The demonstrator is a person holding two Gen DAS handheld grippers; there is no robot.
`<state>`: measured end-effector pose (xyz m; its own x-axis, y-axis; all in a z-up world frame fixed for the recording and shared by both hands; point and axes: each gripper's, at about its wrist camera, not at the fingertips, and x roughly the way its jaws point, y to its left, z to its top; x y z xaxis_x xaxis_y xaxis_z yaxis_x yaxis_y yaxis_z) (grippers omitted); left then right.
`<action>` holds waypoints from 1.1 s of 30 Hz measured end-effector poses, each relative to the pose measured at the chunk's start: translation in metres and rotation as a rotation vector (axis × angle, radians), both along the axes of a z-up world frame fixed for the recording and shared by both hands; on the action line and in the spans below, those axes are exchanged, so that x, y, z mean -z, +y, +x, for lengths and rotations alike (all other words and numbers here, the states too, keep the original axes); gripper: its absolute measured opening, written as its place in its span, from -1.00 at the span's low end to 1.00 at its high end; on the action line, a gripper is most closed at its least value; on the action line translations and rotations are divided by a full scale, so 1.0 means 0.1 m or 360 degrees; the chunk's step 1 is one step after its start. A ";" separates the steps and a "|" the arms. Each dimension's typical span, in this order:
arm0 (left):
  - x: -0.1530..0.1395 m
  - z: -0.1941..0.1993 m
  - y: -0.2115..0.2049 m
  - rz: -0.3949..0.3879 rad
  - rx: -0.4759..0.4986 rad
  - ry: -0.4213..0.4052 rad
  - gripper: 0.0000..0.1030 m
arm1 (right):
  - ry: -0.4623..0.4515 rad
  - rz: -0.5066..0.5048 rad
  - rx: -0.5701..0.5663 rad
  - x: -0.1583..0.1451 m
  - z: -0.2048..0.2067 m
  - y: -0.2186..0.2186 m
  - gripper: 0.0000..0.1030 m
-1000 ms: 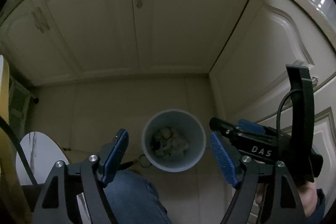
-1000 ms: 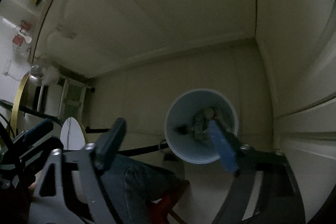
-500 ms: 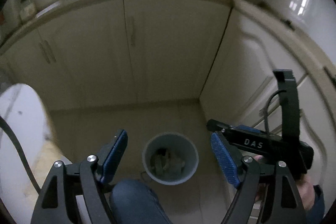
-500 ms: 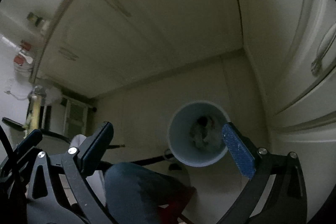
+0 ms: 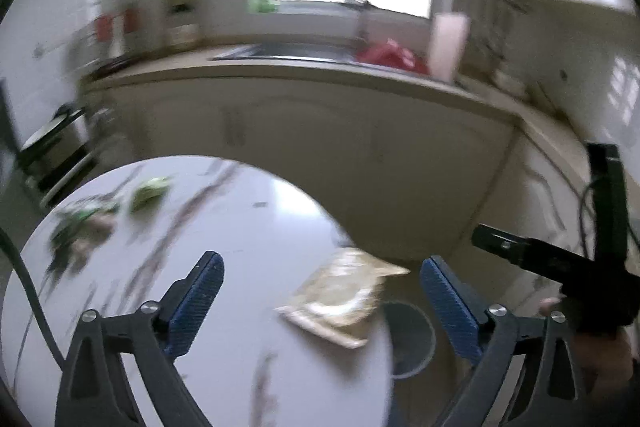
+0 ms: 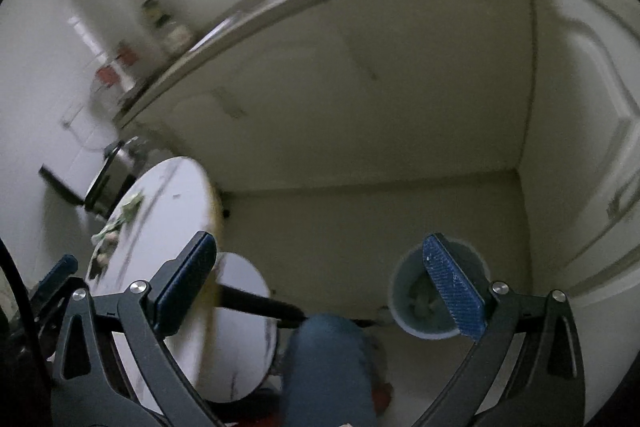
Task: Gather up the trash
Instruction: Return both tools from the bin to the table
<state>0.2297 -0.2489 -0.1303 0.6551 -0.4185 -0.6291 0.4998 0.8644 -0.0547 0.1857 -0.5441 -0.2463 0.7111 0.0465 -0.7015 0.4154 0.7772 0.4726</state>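
Note:
My left gripper (image 5: 320, 285) hangs over a white round table (image 5: 256, 227), its jaws opening, with nothing held between them. A crumpled yellowish wrapper (image 5: 340, 295) lies at the table's right edge, just beyond the blue fingertips (image 5: 200, 287). Blurred green scraps (image 5: 148, 191) lie at the table's far left. The grey bin (image 6: 402, 291) stands on the floor in the cabinet corner with trash inside; its rim also peeks out below the table edge (image 5: 416, 347). My right gripper (image 6: 320, 267) is open and empty, high above the floor, its right pad overlapping the bin.
Cream cabinets (image 6: 360, 87) close in the corner behind the bin. The counter (image 5: 320, 71) carries a sink, a red bag (image 5: 384, 57) and bottles under a window. A person's knee in jeans (image 6: 328, 359) sits beside the bin. A smaller white round surface (image 6: 240, 327) is below the table.
Both grippers have risen away from the bin. The left view swung up from the bin to the table top and counter, and its jaws spread wider. The right jaws also widened.

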 end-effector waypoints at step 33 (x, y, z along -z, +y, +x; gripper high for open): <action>0.17 0.26 1.47 0.0005 -0.0536 0.0176 0.98 | 0.0359 -0.0335 -0.0290 0.23 0.83 1.59 1.00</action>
